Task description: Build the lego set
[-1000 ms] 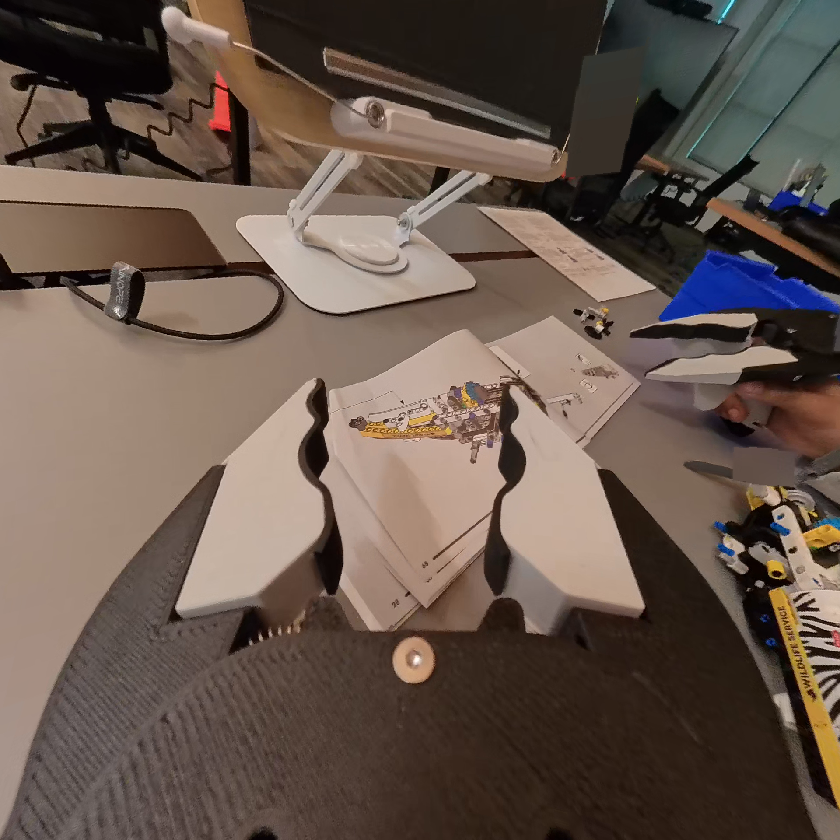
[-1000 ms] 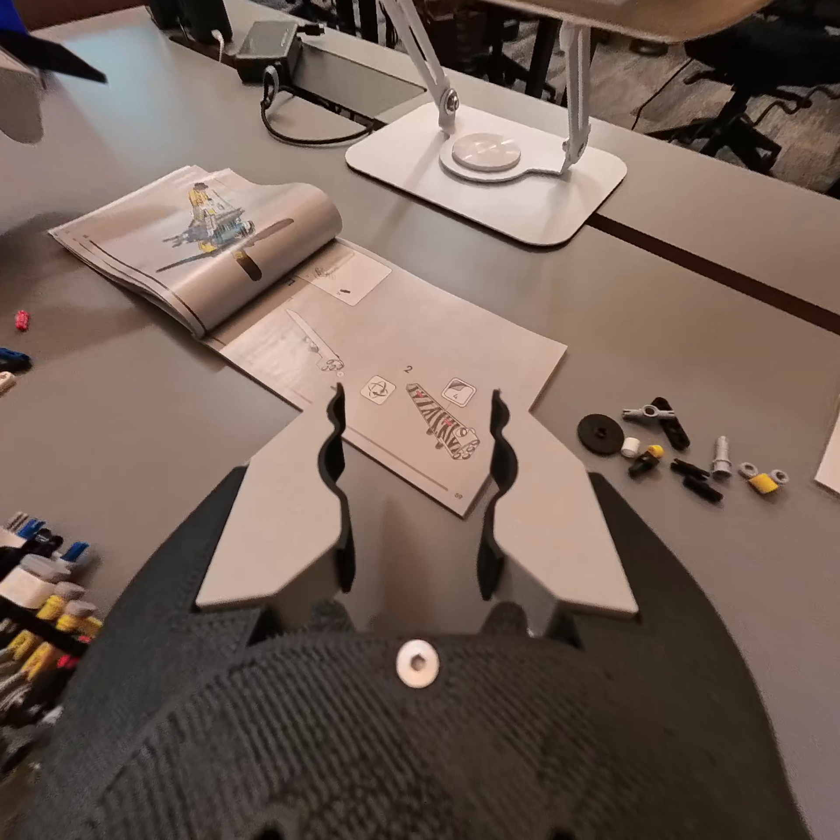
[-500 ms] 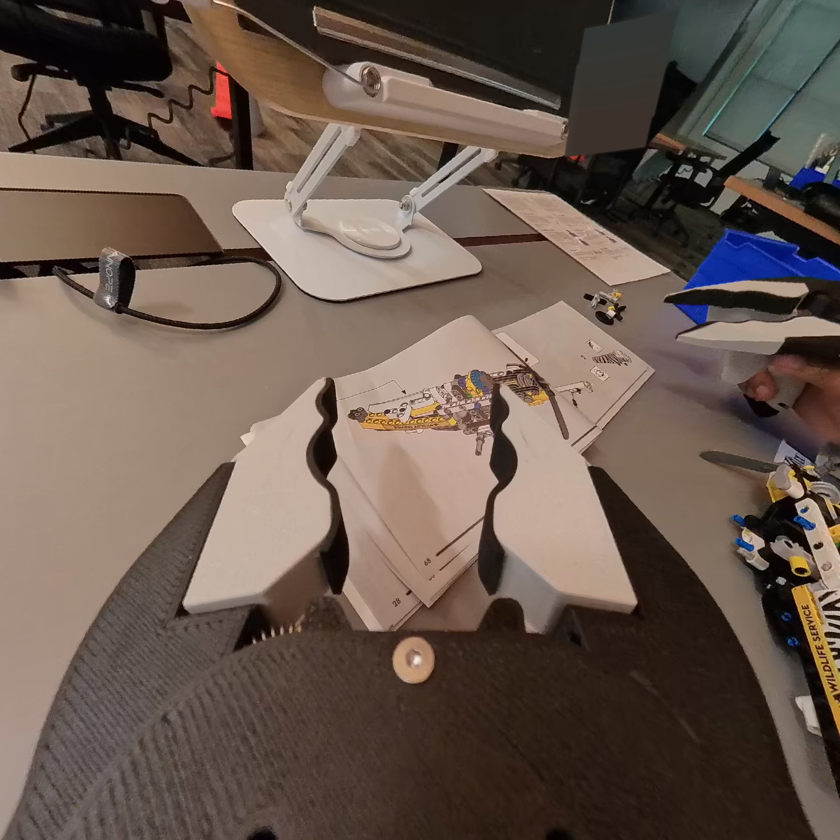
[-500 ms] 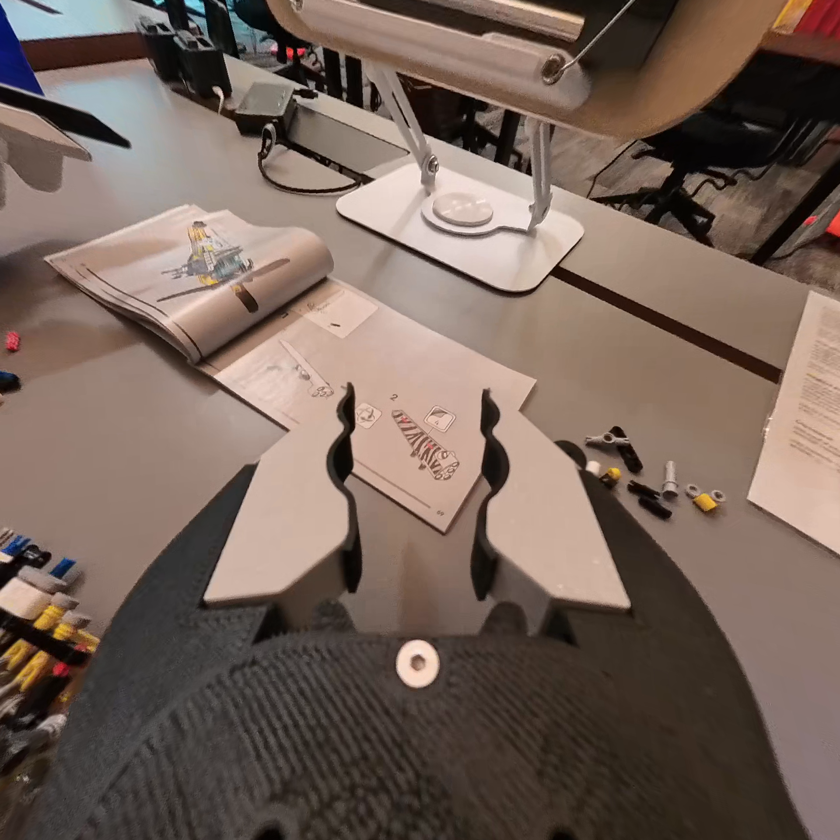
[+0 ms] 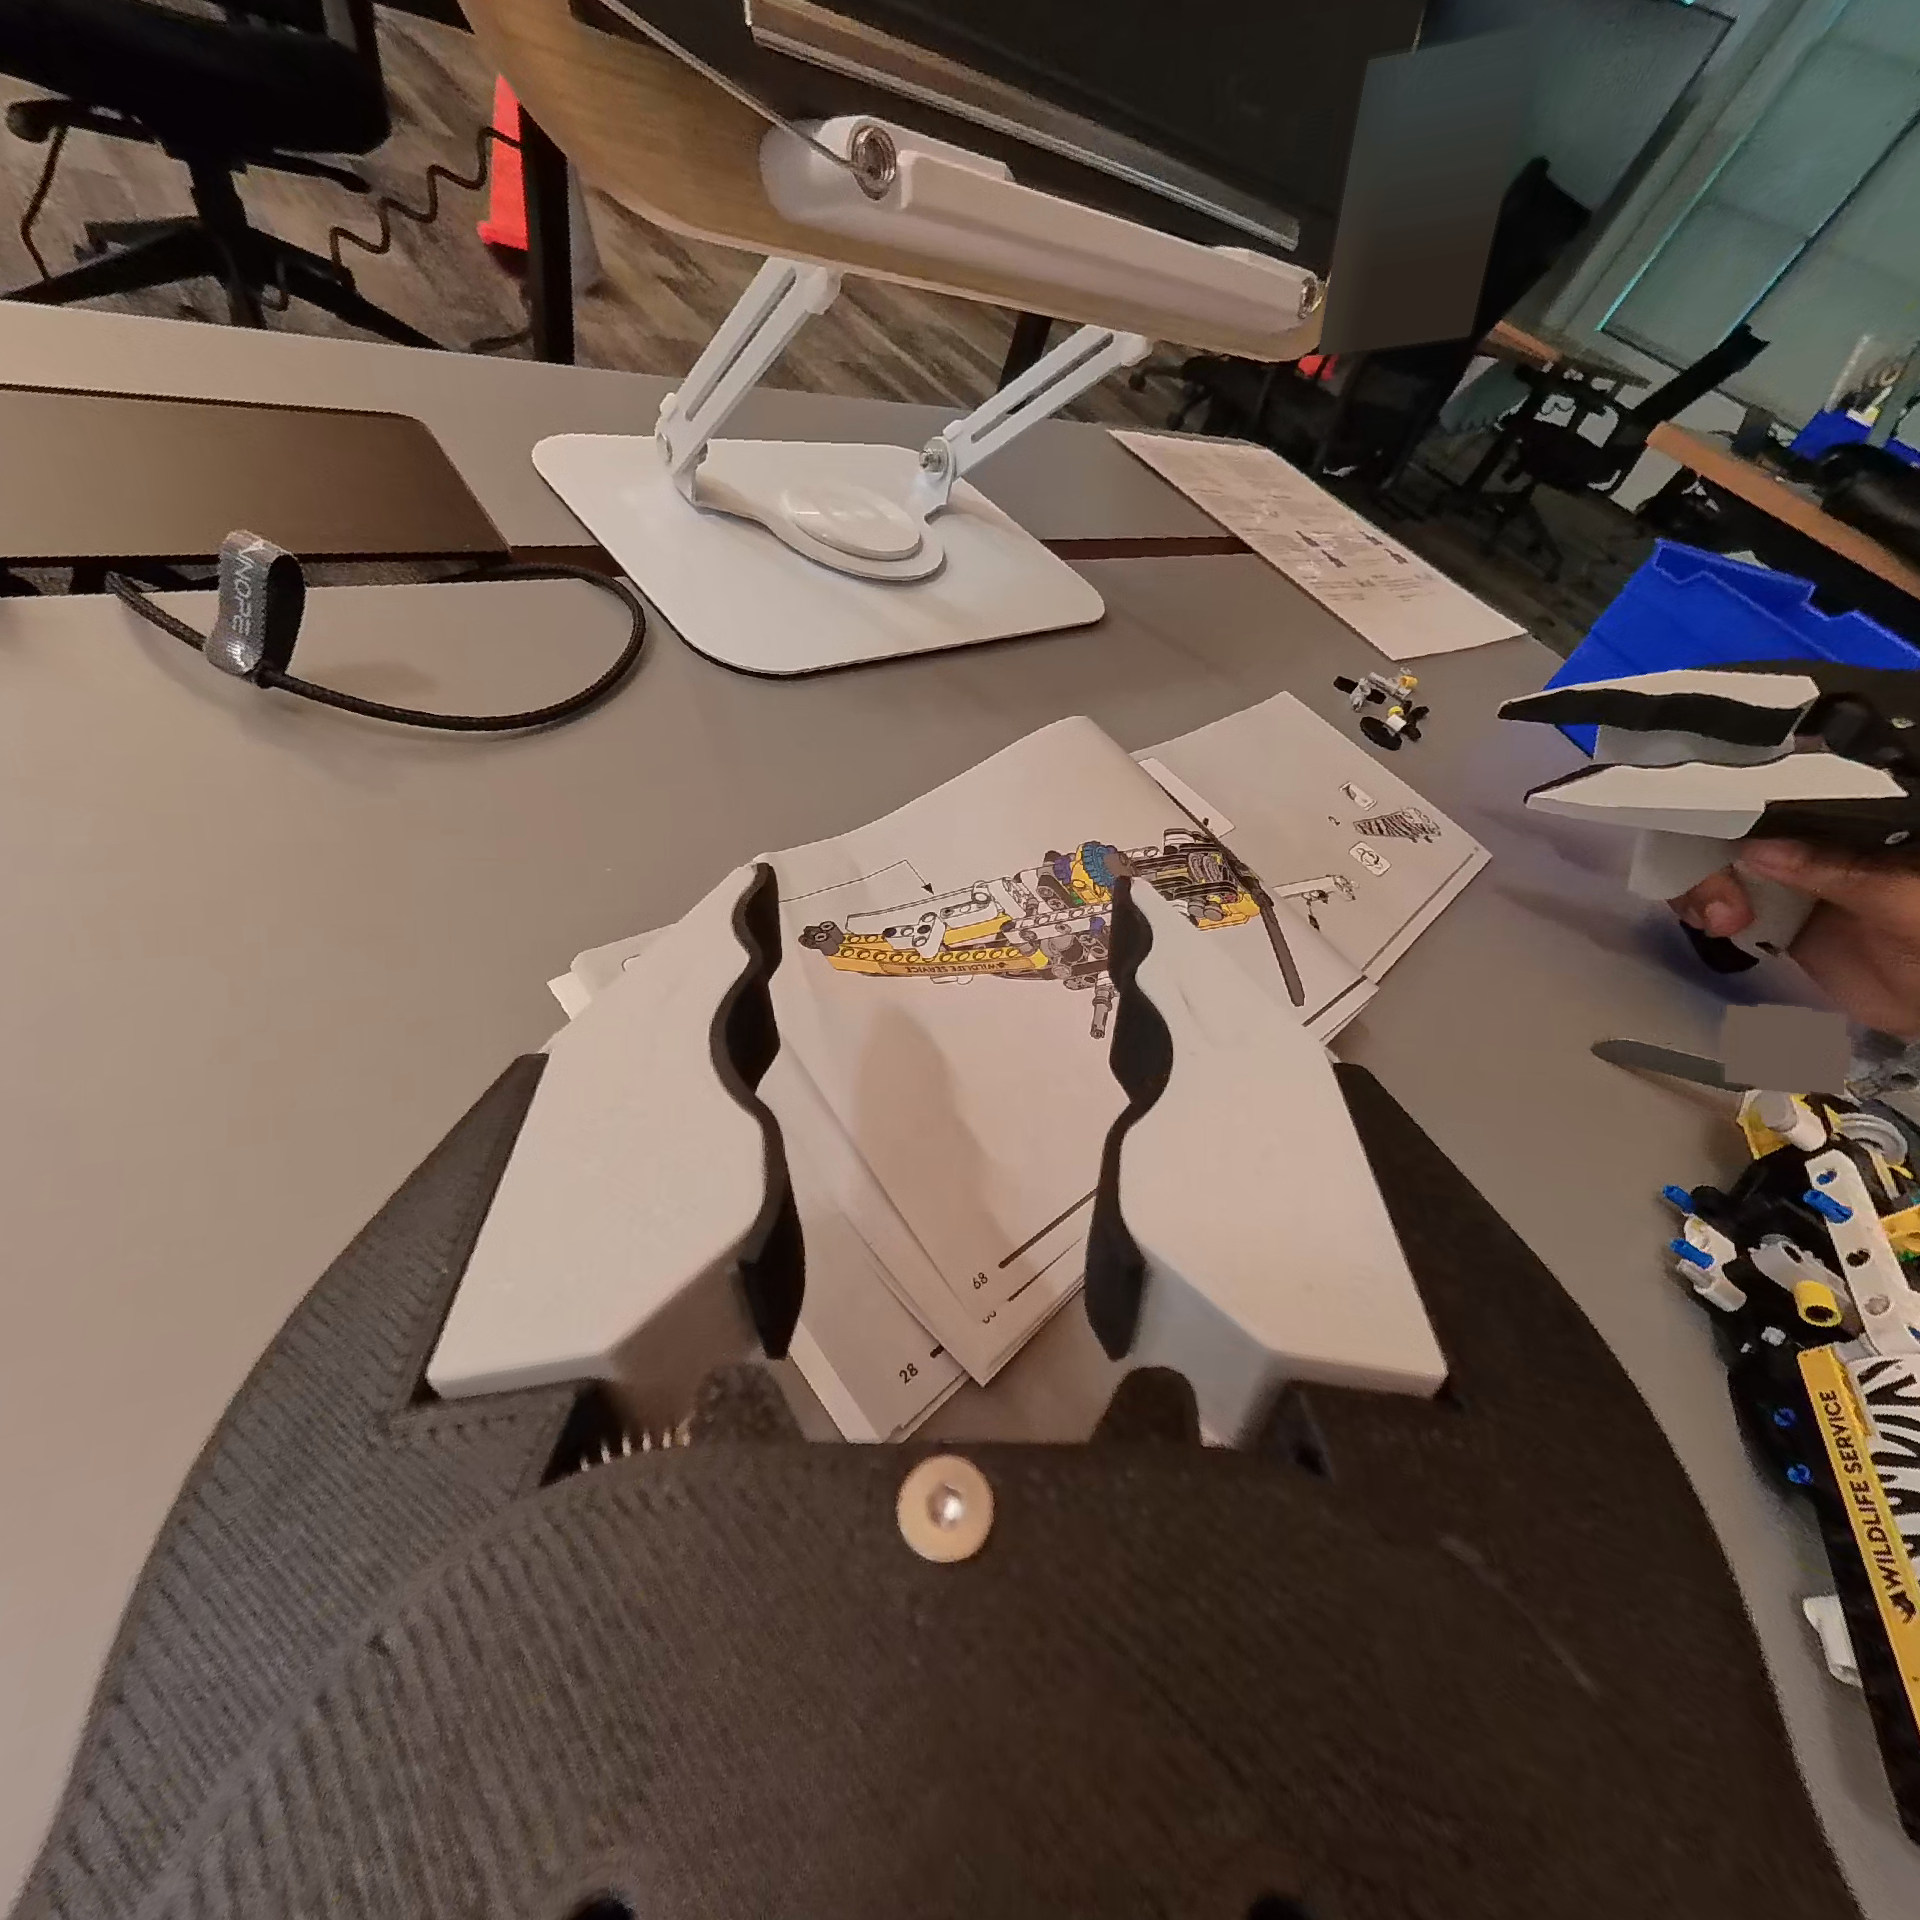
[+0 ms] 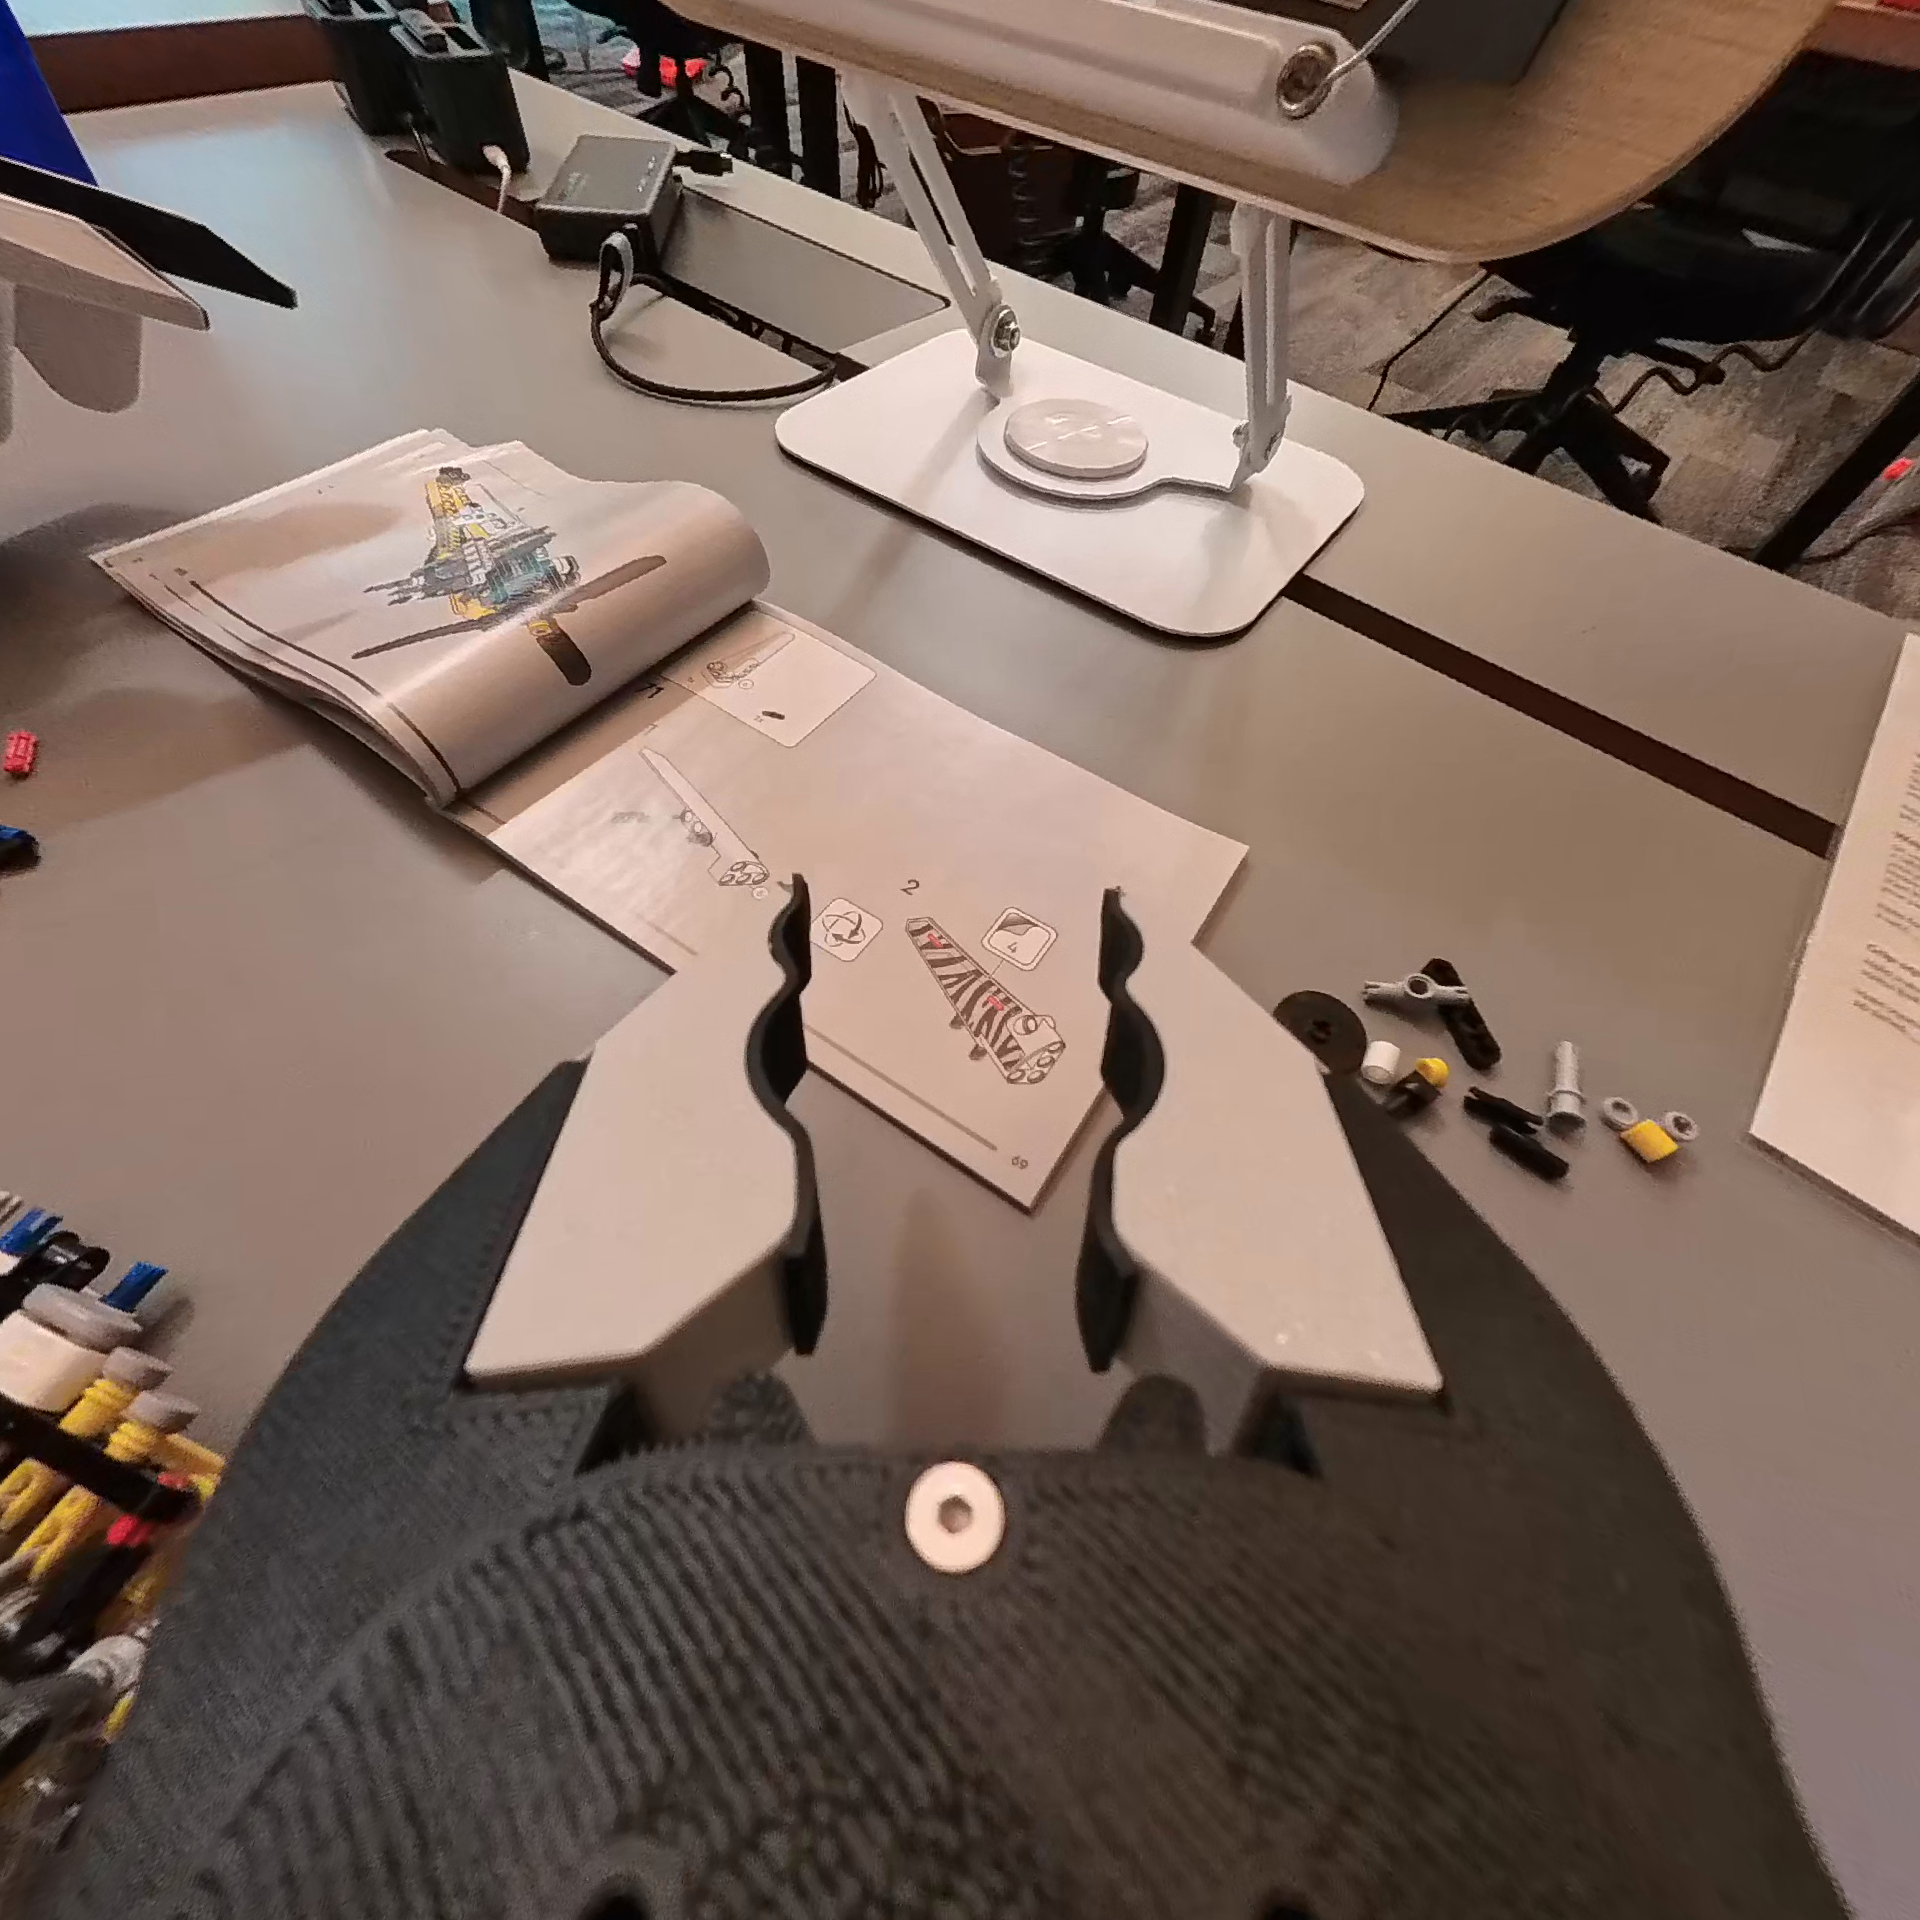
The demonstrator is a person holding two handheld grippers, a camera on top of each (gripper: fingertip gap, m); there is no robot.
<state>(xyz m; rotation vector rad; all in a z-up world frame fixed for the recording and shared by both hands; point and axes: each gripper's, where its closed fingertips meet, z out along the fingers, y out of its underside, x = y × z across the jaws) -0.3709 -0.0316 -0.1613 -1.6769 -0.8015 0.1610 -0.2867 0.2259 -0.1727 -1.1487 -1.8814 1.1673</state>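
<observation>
A grey desk [image 5: 260,935] fills both wrist views. At the far left in the left wrist view, a black braided cable [image 5: 416,696] with a grey strap loops across the desk. Beside it to the right stands a white tilting stand [image 5: 821,561] on a flat white base, carrying a dark screen above.

In the middle, the left gripper [image 5: 940,894] hovers above the open instruction booklet [image 5: 966,1039], empty, its two grey fingers spread well apart. The booklet lies flat on the desk, its upper page showing a yellow and grey model; a further page extends toward the right.

To the right of the booklet, a small cluster of loose lego pieces [image 6: 1475,1060] rests on the desk: a black disc, grey connectors, black pins and yellow bits, close together. Just beyond them lies a printed paper sheet [image 6: 1860,935].

The right gripper [image 6: 951,904] hangs over the lower corner of the booklet's far page, where a zebra-striped part is drawn. Its fingers are also spread apart and hold nothing. In the left wrist view, a hand [image 5: 1829,925] grips its handle, with a blue bin [image 5: 1714,634] behind it.

The partly built lego model [image 5: 1839,1320], black, yellow and white with a zebra-striped panel, lies on the desk at the right edge of the left wrist view, near the hand.
</observation>
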